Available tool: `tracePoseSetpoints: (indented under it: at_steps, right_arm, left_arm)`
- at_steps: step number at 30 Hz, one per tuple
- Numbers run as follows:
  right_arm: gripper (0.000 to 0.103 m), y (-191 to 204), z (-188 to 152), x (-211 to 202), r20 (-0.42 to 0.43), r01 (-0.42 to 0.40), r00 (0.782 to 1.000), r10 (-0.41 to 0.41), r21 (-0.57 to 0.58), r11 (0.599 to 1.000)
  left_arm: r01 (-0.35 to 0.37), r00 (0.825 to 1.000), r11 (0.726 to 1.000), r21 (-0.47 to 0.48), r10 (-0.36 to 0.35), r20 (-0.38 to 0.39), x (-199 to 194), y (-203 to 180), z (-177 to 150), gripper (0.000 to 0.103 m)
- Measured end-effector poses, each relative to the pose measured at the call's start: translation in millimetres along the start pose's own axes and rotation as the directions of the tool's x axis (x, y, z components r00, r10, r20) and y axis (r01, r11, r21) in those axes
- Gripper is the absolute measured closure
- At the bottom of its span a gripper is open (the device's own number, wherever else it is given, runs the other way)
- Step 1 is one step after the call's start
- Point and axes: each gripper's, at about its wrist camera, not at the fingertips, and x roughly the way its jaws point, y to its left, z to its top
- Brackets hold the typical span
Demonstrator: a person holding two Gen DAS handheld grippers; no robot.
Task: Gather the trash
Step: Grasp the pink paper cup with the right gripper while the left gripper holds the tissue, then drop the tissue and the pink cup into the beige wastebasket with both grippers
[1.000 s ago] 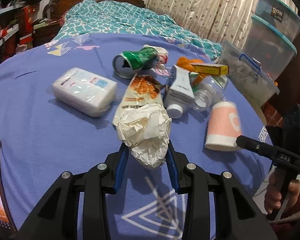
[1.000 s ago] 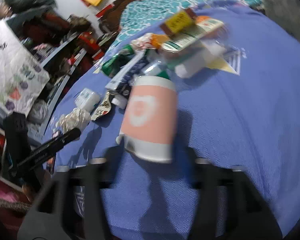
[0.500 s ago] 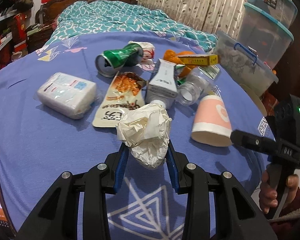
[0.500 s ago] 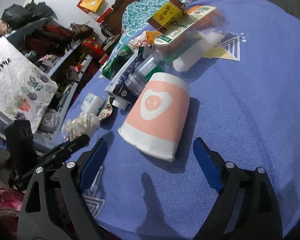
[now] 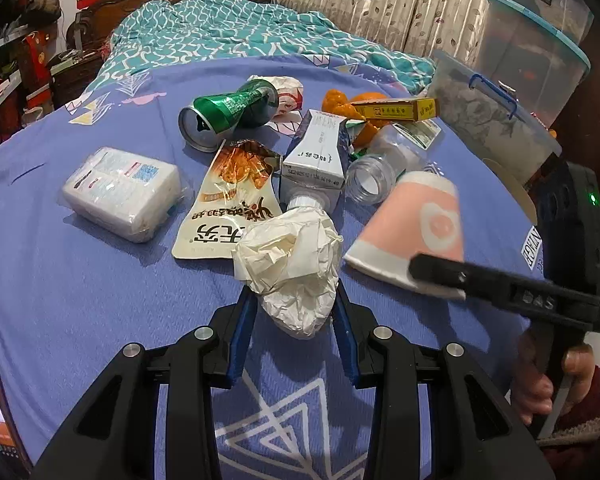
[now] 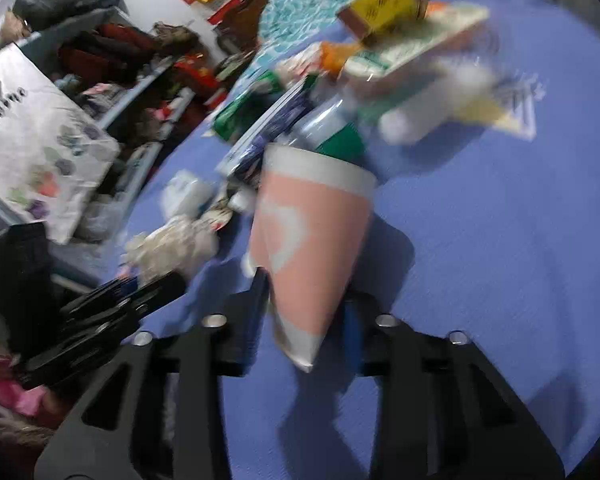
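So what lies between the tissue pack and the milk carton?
The orange snack pouch lies flat between tissue pack and milk carton; the left wrist view shows it.

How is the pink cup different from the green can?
The pink paper cup is squeezed in the right tool; the crushed green metal can lies untouched. The cup widens to a white rim; the can is dented. Both lie sideways over the purple bedsheet.
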Motion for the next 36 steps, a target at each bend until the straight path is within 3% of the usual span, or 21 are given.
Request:
tracePoseSetpoints:
  at_steps: [7, 14, 19, 24, 28, 30, 31, 32, 33, 34, 36]
  right_arm:
    - [0.076, -20.4, -6.3, -35.5, 0.089, 0.037, 0.995, -0.039, 0.018, 0.999]
    - [0.076, -72.1, -6.4, -89.0, 0.229, 0.091, 0.967, -0.116, 0.117, 0.989]
    - [0.076, -124.4, -9.1, -131.7, 0.322, 0.103, 0.930, -0.178, 0.235, 0.966]
    - [0.076, -196.0, -0.9, -188.5, 0.400, 0.121, 0.873, -0.279, 0.376, 0.919]
    - [0.075, -245.8, 16.5, -229.8, 0.427, 0.169, 0.823, -0.376, 0.448, 0.878]
    - [0.072, -260.7, 30.2, -237.5, 0.408, 0.211, 0.809, -0.423, 0.471, 0.857]
    - [0.069, -268.2, 39.5, -238.7, 0.392, 0.237, 0.802, -0.451, 0.484, 0.842]
    - [0.058, -274.3, 44.1, -238.8, 0.381, 0.259, 0.794, -0.474, 0.493, 0.830]
    - [0.034, -281.7, 49.4, -240.5, 0.366, 0.288, 0.781, -0.507, 0.509, 0.811]
    - [0.024, -287.3, 57.0, -240.8, 0.352, 0.312, 0.766, -0.539, 0.529, 0.789]
    - [0.021, -291.3, 58.4, -246.1, 0.345, 0.337, 0.732, -0.587, 0.566, 0.752]
  left_arm:
    - [0.026, 1.000, 0.996, 0.081, -0.025, -0.013, 8.3, -30.5, 18.1, 0.068]
    - [0.137, 0.989, 0.970, 0.201, -0.123, -0.082, 43.0, -98.9, 54.3, 0.068]
    - [0.231, 0.968, 0.933, 0.277, -0.192, -0.162, 83.6, -169.3, 83.7, 0.068]
    - [0.314, 0.944, 0.887, 0.339, -0.252, -0.214, 127.3, -247.1, 121.9, 0.068]
    - [0.381, 0.921, 0.845, 0.375, -0.311, -0.236, 162.5, -311.7, 156.9, 0.068]
    - [0.411, 0.907, 0.830, 0.377, -0.333, -0.256, 178.7, -338.2, 170.0, 0.067]
    - [0.434, 0.897, 0.818, 0.379, -0.350, -0.271, 192.0, -358.1, 177.6, 0.064]
    - [0.443, 0.892, 0.811, 0.381, -0.357, -0.277, 198.9, -369.4, 180.9, 0.051]
    - [0.453, 0.887, 0.804, 0.386, -0.361, -0.289, 207.7, -380.2, 184.0, 0.039]
    - [0.452, 0.886, 0.802, 0.392, -0.352, -0.301, 219.6, -393.8, 187.3, 0.014]
    - [0.435, 0.893, 0.815, 0.383, -0.334, -0.303, 236.4, -406.4, 193.0, 0.011]
